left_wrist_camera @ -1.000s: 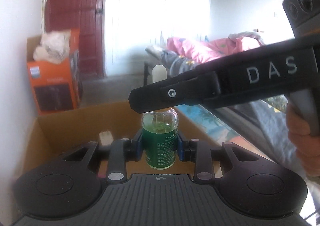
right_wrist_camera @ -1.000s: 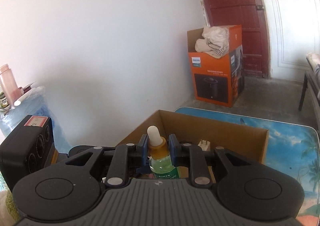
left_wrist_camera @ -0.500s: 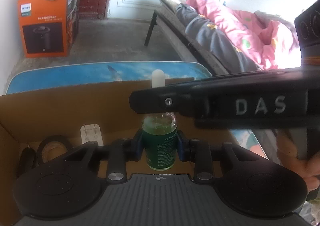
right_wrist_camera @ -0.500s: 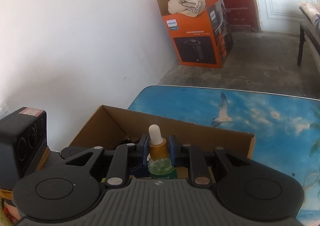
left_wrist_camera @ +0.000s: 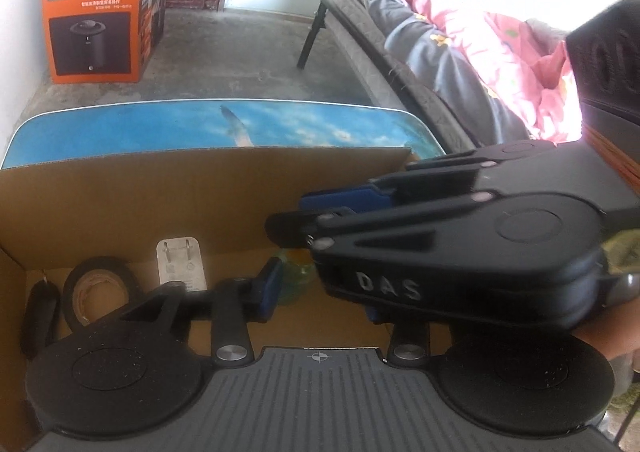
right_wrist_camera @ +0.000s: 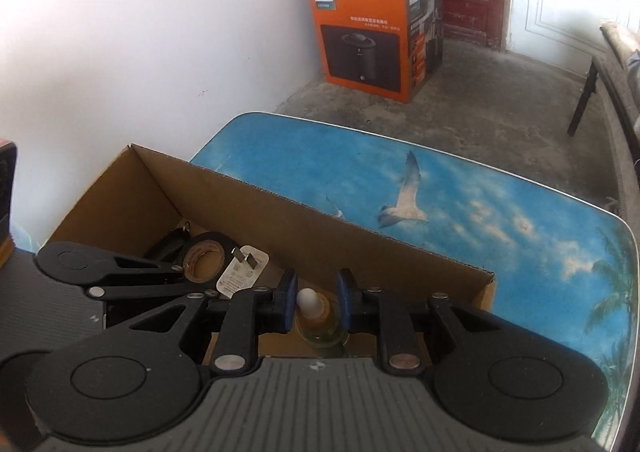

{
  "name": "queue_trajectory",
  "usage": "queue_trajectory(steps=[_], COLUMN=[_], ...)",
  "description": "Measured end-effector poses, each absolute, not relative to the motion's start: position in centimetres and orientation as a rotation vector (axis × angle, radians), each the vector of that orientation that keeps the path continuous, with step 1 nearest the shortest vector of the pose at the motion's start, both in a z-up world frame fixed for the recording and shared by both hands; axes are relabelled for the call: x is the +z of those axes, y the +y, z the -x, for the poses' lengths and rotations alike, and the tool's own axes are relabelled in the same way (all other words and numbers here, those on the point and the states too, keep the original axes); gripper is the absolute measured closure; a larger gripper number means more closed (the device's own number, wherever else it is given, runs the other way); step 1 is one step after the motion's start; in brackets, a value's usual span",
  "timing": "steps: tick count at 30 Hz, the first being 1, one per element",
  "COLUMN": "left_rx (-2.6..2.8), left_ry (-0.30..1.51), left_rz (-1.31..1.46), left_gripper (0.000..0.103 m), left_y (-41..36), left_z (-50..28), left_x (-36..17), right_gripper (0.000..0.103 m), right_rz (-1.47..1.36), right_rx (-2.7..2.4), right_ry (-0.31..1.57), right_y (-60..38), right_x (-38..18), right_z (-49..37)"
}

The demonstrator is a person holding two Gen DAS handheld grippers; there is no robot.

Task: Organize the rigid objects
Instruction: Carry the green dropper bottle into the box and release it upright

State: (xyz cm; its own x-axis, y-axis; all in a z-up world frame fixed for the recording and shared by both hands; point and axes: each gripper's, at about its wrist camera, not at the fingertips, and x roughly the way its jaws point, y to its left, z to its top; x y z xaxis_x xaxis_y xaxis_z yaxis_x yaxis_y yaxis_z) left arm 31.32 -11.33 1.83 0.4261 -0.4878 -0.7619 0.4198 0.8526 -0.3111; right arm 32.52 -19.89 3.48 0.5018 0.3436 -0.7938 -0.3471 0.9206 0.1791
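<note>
left gripper [left_wrist_camera: 320, 292]: low centre of the left wrist view, jaws apart; they have just been opening, and the blue left pad stands off the bottle between them
right gripper [right_wrist_camera: 313, 302]: low centre of the right wrist view, blue pads on either side of the bottle's neck; from these views i cannot tell whether they press on it
dropper bottle [right_wrist_camera: 316, 316]: green glass, gold collar, white rubber top, upright inside the box near its right end, mostly hidden in the left wrist view
cardboard box [right_wrist_camera: 256, 207]: open, on the table, left of centre
white charger plug [left_wrist_camera: 182, 266]: on the box floor, left of the bottle
tape roll [left_wrist_camera: 100, 292]: black, just left of the plug
table [right_wrist_camera: 500, 211]: blue sky and seagull print, beyond the box
orange carton [right_wrist_camera: 372, 23]: on the floor, top of frame, by the wall
</note>
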Motion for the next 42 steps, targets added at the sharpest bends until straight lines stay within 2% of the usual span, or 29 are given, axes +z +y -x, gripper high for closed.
queue_trajectory(steps=[2, 6, 11, 13, 15, 16, 19, 22, 25, 27, 33, 42], left_rx=[-0.565, -0.559, -0.561, -0.556, -0.558, -0.56, -0.572, -0.568, -0.554, -0.539, -0.444, -0.384], left_ry=[0.966, 0.93, 0.855, 0.806, 0.743, 0.716, 0.666, 0.632, 0.625, 0.633, 0.679, 0.724], left_rz=[0.076, 0.06, 0.009, -0.027, -0.067, -0.078, -0.092, -0.085, -0.055, -0.031, -0.007, -0.02], left_gripper=[0.048, 0.04, 0.024, 0.015, 0.005, 0.003, 0.0, 0.0, 0.0, 0.0, 0.0, 0.0], left_y=[-11.3, -11.3, -11.0, -10.8, -10.4, -10.1, -8.9, -7.5, -6.0, -5.0, -2.1, 0.4], left_z=[-31.0, -29.9, -27.2, -25.2, -22.8, -21.5, -17.8, -14.6, -11.9, -10.6, -7.4, -5.8], left_x=[2.1, 3.1, 5.1, 5.9, 6.6, 6.8, 7.6, 8.0, 7.7, 7.2, 4.2, -0.5], right_gripper=[0.079, 0.079, 0.078, 0.074, 0.061, 0.059, 0.056, 0.047, 0.045, 0.04, 0.039, 0.039], right_rz=[0.001, -0.06, -0.181, -0.258, -0.334, -0.353, -0.373, -0.417, -0.449, -0.484, -0.663, -0.657], right_rx=[0.408, 0.409, 0.424, 0.442, 0.465, 0.474, 0.487, 0.497, 0.496, 0.503, 0.497, 0.475], right_ry=[0.959, 0.932, 0.866, 0.838, 0.816, 0.801, 0.75, 0.711, 0.678, 0.667, 0.705, 0.807], right_y=[-20.0, -20.9, -23.0, -24.2, -25.2, -25.6, -26.2, -26.6, -26.6, -26.3, -25.7, -21.1], right_x=[3.6, 4.4, 6.7, 7.7, 8.5, 8.9, 9.8, 10.0, 9.6, 8.8, 4.9, 0.8], right_z=[-32.6, -31.8, -28.6, -26.6, -24.5, -23.2, -19.3, -15.4, -11.8, -9.5, -4.8, -3.5])
